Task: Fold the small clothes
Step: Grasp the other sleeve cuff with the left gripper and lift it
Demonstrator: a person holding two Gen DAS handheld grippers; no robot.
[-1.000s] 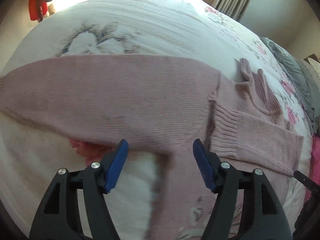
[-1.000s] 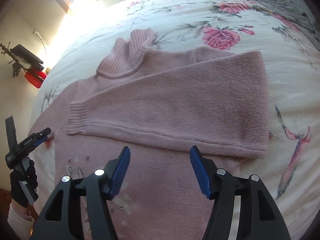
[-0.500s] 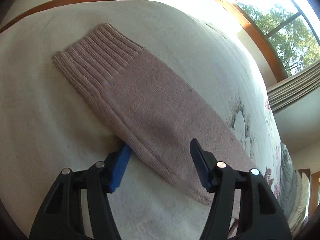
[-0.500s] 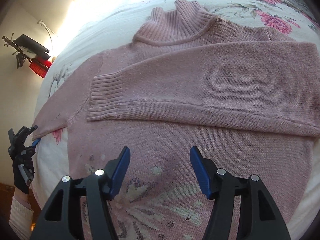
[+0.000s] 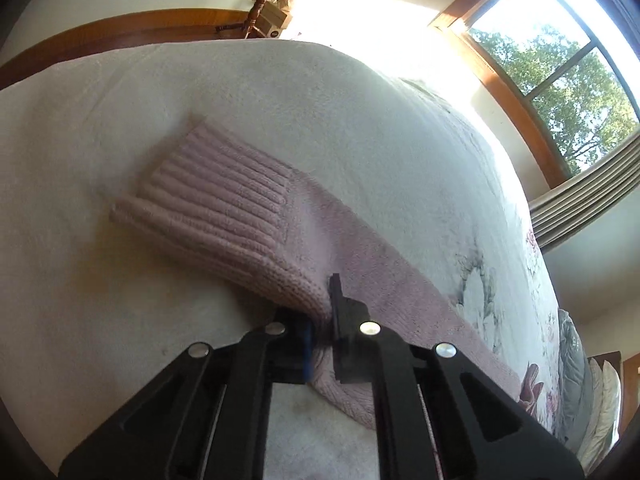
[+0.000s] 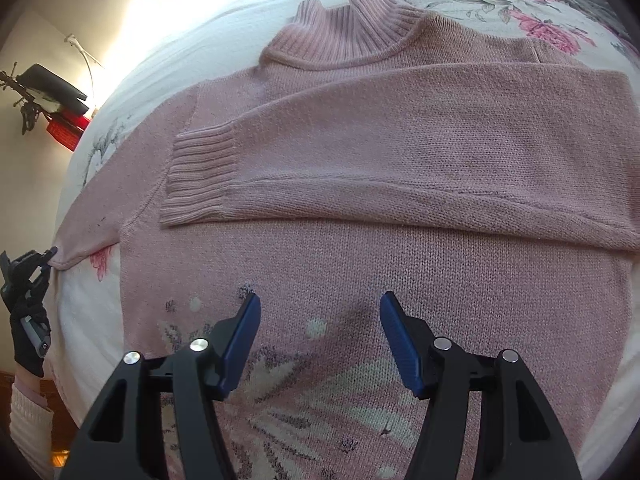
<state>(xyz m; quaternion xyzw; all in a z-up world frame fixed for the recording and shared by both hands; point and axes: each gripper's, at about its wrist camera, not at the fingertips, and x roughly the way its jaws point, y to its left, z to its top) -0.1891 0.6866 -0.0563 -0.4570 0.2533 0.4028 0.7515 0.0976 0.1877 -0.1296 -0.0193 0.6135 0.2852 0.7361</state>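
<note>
Left wrist view shows the left gripper [image 5: 320,332] with its fingers drawn together on the edge of the sweater's outstretched sleeve [image 5: 340,256], pinching the knit just short of the ribbed cuff [image 5: 216,196]. Gripping the edge near the cuff rather than mid-sleeve makes sense: it gives control of the sleeve's free end, so the whole length can be carried across the body in one sweep. The sleeve lies flat on the white part of the bed [image 5: 280,96], running away to the right toward the floral print.

From the right wrist view, the pink sweater [image 6: 400,256] is spread face-up on the bed, its collar [image 6: 348,24] at the far side. One sleeve [image 6: 400,148] is already laid across the chest, cuff pointing left, so the half-fold is likely done on that side. At the far left a gloved hand [image 6: 28,320] holds the left gripper at the tip of the other sleeve. The right gripper [image 6: 320,340] hovers over the patterned lower body with its fingers well apart, holding nothing; I judge it is waiting to pin or smooth the cloth while the left brings its sleeve over.
</note>
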